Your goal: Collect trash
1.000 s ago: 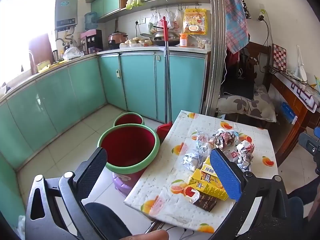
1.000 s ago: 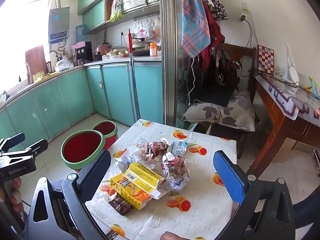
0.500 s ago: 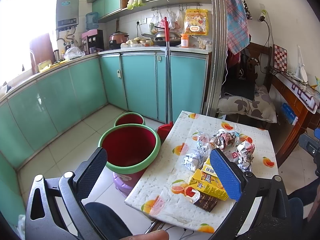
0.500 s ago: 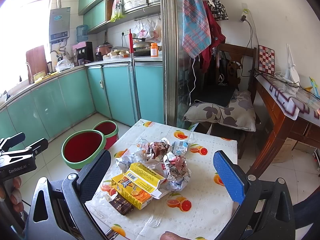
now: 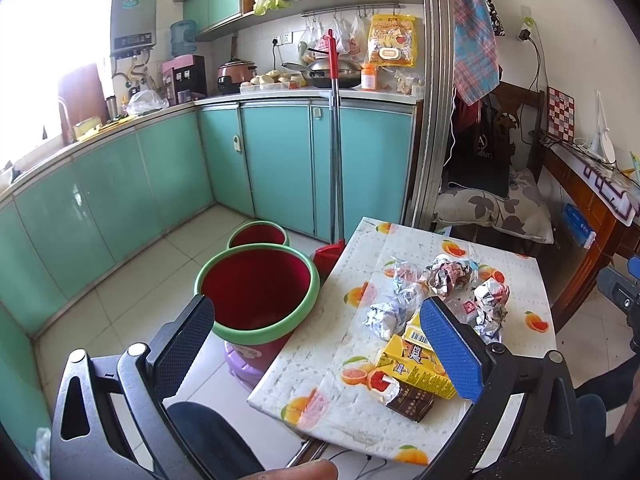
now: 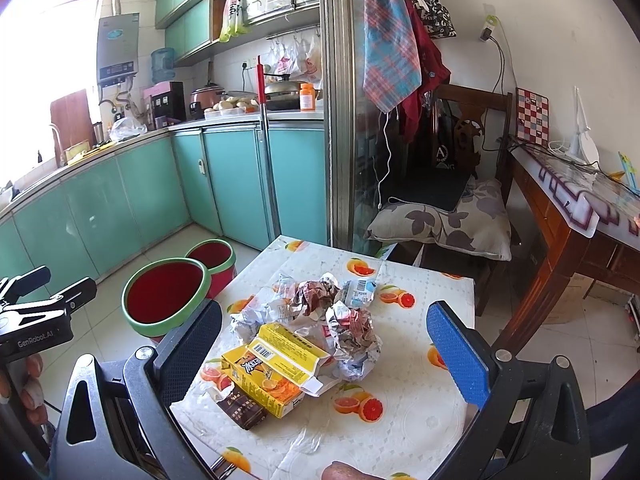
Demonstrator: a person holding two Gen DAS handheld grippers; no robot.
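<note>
A heap of trash lies on the small table [image 6: 416, 412] with the orange-print cloth: a yellow carton [image 6: 276, 368], a brown wrapper [image 6: 242, 406], several crumpled foil wrappers [image 6: 354, 334] and a blue-white packet [image 6: 360, 290]. The same carton [image 5: 412, 368] and foil balls [image 5: 386, 316] show in the left wrist view. A red bin with a green rim [image 5: 258, 290] stands on the floor left of the table. My left gripper [image 5: 320, 344] is open and empty, above the table's near left edge. My right gripper [image 6: 322, 350] is open and empty, above the heap.
A second, smaller red bin [image 5: 259, 235] stands behind the first. A red-handled broom [image 5: 334, 140] leans on the teal cabinets [image 5: 280, 168]. A chair with a cushion [image 6: 444, 220] stands behind the table, a wooden desk [image 6: 568, 216] to the right.
Both views have shifted only slightly. The grippers stay open and the trash has not moved.
</note>
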